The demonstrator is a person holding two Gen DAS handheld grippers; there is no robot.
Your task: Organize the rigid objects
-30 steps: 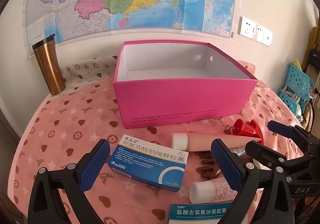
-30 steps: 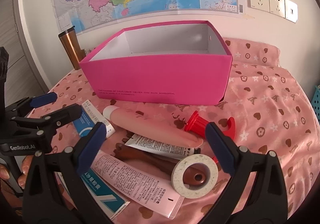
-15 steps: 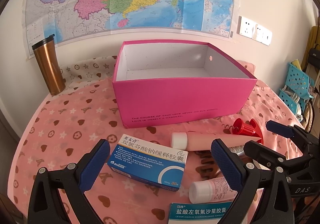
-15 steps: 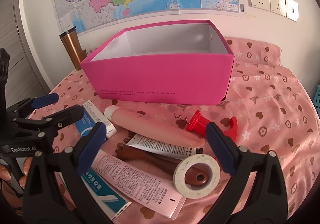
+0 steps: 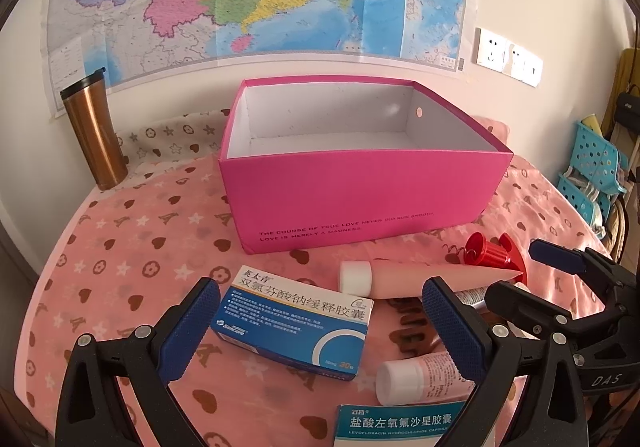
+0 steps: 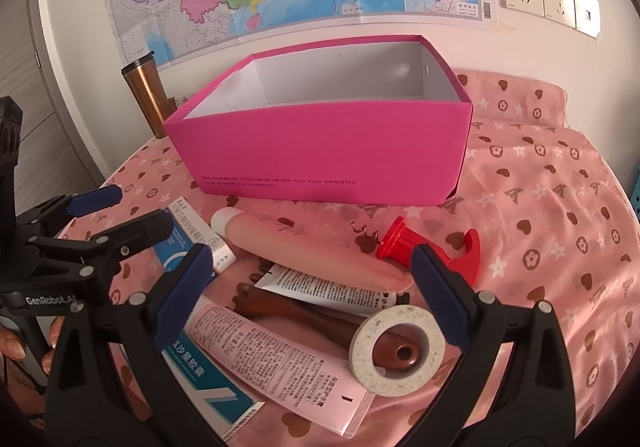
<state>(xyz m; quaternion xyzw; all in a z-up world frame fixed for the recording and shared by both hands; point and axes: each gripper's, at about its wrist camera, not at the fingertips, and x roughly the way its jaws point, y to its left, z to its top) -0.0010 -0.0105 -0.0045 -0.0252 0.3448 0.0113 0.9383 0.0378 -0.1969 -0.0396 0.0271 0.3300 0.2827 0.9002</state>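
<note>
Left gripper [image 5: 320, 323]: lower centre of the left wrist view; jaws spread wide, holding nothing, straddling the blue medicine box [image 5: 294, 327] on the cloth.
Right gripper [image 6: 312, 287]: lower centre of the right wrist view; jaws equally wide, empty, hanging over the heap.
Ring [image 6: 397, 352]: nearest item, lower right of the right wrist view; it rests on the bowl of the brown wooden spoon [image 6: 304, 317]. Risk: lifting either one likely drags or flips the other.
Pink tube [image 6: 276, 355]: lies across the second medicine box [image 6: 208, 387]. Risk: a soft, flat body may slip from the pads.
White tube [image 6: 324, 287]: wedged between spoon and peach tube [image 6: 308, 247]. Risk: a closing jaw could catch two items at once.
Red corkscrew [image 6: 424, 247]: mid right; exposed spiral may snag the cloth.
Gripper proximity: both tools work near each other; collision is possible if they reach together.
Pink storage box [image 5: 360, 203]: centre, beyond the heap, open, apparently empty. Risk: light walls; a nudge may shift it.
Copper tumbler [image 5: 94, 135]: far left by the wall, upright, well apart from the work.
</note>
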